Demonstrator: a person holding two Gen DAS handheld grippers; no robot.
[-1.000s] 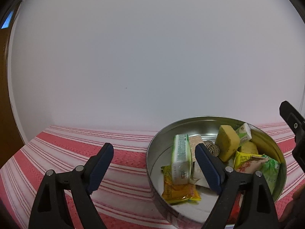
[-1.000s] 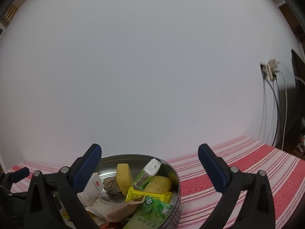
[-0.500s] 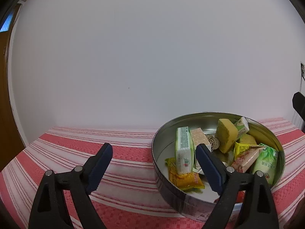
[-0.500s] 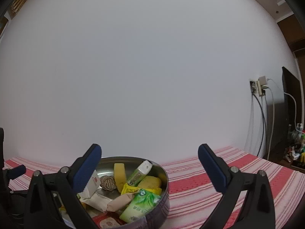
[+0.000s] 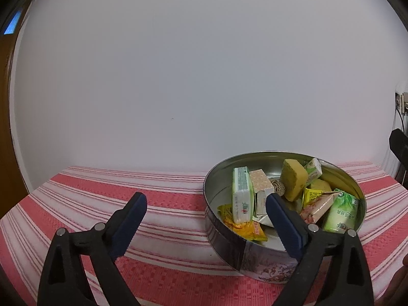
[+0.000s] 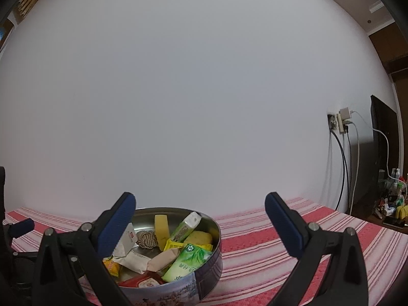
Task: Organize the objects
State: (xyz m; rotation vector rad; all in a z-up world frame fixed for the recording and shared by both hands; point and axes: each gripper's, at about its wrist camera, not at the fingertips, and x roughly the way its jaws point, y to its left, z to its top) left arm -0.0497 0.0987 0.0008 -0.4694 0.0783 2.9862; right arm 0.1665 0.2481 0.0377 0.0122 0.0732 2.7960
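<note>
**Two wrist cameras, one shared tin**

The left wrist view looks forward between its own tongs (image 5: 205,223), tipped slightly down at the red-striped surface (image 5: 163,204), low and close. The round metal tin (image 5: 257,252) sits right of centre, its open top in plain view against the white wall (image 5: 204,76).

The right wrist view looks out level between its tongs (image 6: 199,223), taking in more wall, with a wall socket (image 6: 339,122) and cables at far right. Here the tin (image 6: 204,275) lies lower left, close.

Both views share the tin, the striped surface and the wall; each catches a sliver of the other tool at its edge.
</note>
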